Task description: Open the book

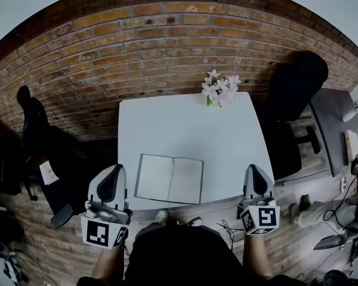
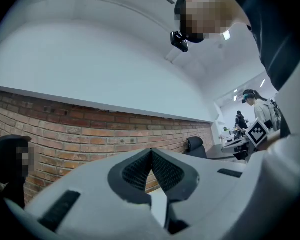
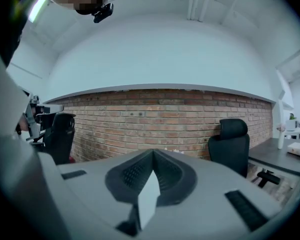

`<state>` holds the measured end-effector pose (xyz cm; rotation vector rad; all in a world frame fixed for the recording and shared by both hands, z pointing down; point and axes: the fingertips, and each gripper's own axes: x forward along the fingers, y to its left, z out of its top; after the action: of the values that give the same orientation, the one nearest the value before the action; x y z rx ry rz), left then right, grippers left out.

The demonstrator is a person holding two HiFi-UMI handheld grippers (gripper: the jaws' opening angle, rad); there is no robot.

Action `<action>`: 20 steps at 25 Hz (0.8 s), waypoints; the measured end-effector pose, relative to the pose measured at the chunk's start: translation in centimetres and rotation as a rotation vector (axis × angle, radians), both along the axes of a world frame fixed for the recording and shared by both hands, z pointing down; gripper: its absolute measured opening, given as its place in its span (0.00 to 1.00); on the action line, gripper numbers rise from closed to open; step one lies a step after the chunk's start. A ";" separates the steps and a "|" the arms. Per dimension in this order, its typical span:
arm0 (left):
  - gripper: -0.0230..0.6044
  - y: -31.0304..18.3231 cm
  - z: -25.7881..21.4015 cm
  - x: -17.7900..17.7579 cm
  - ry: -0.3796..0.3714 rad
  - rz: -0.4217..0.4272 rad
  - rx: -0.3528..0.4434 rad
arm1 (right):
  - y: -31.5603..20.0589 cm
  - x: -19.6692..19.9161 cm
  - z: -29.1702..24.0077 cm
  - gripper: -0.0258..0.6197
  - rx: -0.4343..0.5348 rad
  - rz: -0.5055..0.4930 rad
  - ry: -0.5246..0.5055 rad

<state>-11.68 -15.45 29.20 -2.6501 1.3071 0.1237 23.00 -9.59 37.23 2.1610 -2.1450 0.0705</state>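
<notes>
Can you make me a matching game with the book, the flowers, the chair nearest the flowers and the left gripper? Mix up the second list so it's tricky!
Things:
1. book
2. flowers
3. chair nearest the flowers
4. left gripper

Where or how:
A. shut, with nothing in it
B. lying open on the white table
C. at the table's far edge, by the brick wall
D. black, on the floor to the right of the table

Pairs: 1-B, 2-C, 3-D, 4-A
</notes>
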 end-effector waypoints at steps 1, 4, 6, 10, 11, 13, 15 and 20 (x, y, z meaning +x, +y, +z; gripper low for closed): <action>0.08 0.0 -0.2 0.0 0.001 0.001 0.005 | 0.1 0.1 -0.3 0.06 0.005 0.003 0.000; 0.08 -0.1 -0.4 0.1 0.003 0.008 0.012 | 0.3 0.1 -1.2 0.06 0.024 0.010 -0.001; 0.08 -0.2 -0.2 0.2 0.013 0.016 0.007 | 0.3 0.0 -1.8 0.06 0.041 0.017 -0.001; 0.08 -0.4 0.0 0.4 0.037 0.033 -0.005 | 0.3 0.0 -2.2 0.06 0.054 0.034 0.001; 0.08 -0.5 -0.1 0.4 0.039 0.036 -0.003 | 0.3 0.0 -2.3 0.06 0.053 0.034 0.005; 0.08 -0.6 -0.3 0.3 0.041 0.038 0.000 | 0.4 -0.3 -2.5 0.06 0.052 0.025 0.020; 0.08 -0.7 -0.2 0.1 0.042 0.035 -0.001 | 0.5 -0.8 -2.6 0.06 0.050 0.010 0.037; 0.08 -0.8 0.1 -0.1 0.045 0.044 -0.013 | 0.4 -1.6 -3.0 0.06 0.054 -0.006 0.040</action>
<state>-11.79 -16.29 29.33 -2.7029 1.2679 0.1822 21.44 -9.21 34.23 2.1657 -2.1560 -0.0313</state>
